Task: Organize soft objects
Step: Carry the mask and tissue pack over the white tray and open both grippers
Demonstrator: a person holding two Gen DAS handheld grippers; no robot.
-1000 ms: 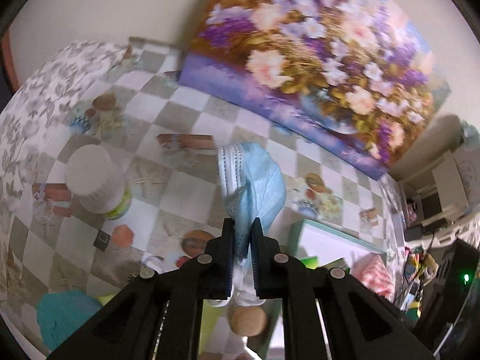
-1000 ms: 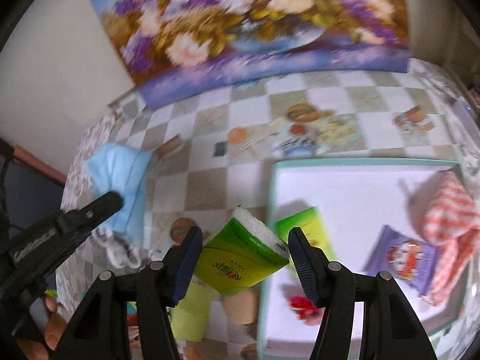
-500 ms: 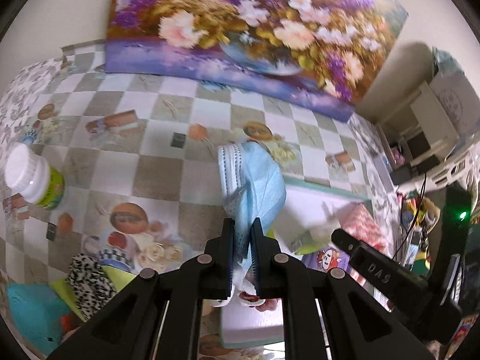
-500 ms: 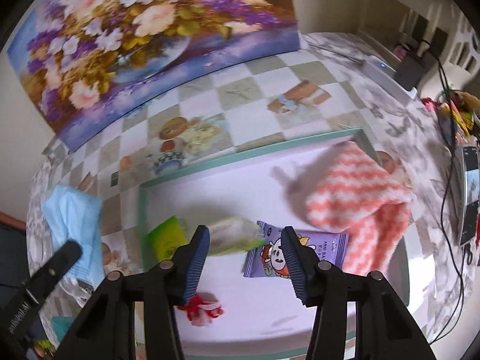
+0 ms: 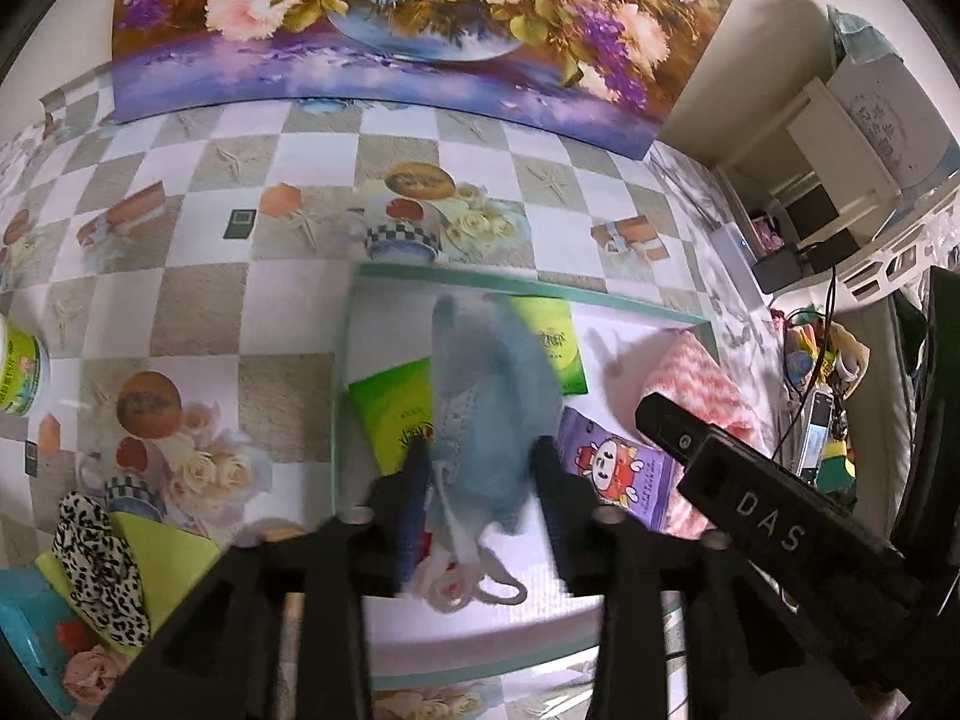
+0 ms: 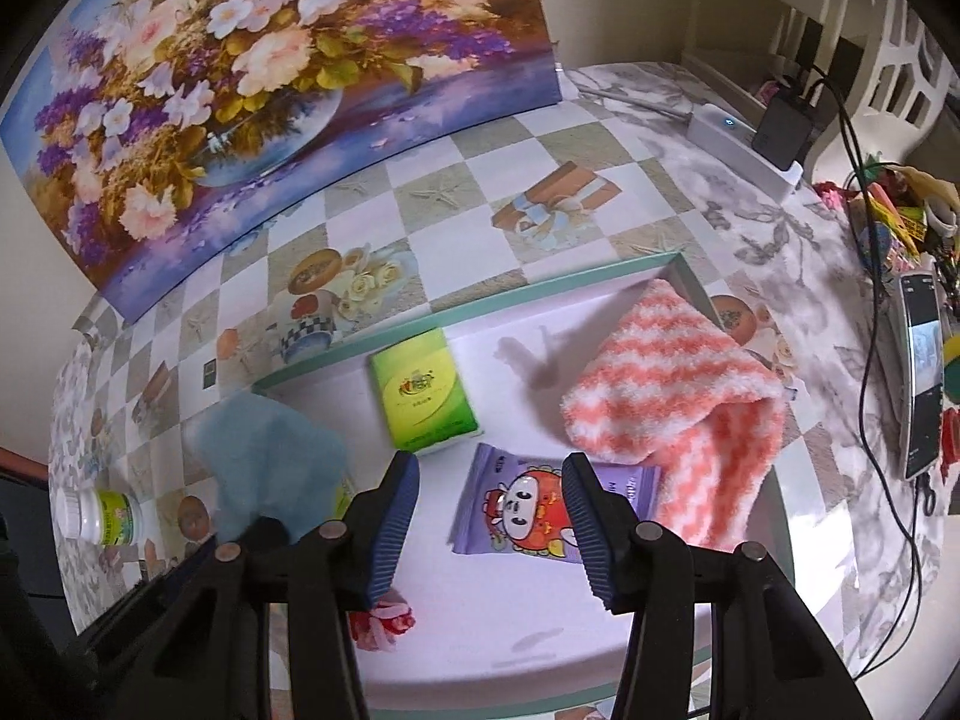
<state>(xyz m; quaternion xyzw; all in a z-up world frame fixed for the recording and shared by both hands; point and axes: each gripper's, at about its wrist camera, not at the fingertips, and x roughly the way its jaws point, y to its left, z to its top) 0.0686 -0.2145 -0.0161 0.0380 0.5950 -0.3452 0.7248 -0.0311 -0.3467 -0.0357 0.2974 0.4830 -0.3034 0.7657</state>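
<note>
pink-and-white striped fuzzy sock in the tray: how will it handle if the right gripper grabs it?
The pink-and-white striped fuzzy sock lies folded and slumped, so probably floppy; it would likely drape from a pinch. Plush pile suggests light and grippy, unlikely to slip. The right gripper is open and empty.

A large flower painting (image 6: pixel 252 78) leans against the cream wall (image 5: pixel 750 60) across the upper frame. Below it spreads a checkered tablecloth (image 6: pixel 456 192) printed with roses. At upper right stand white shelves (image 5: pixel 840 138) and tangled cables (image 6: pixel 864 192).
</note>
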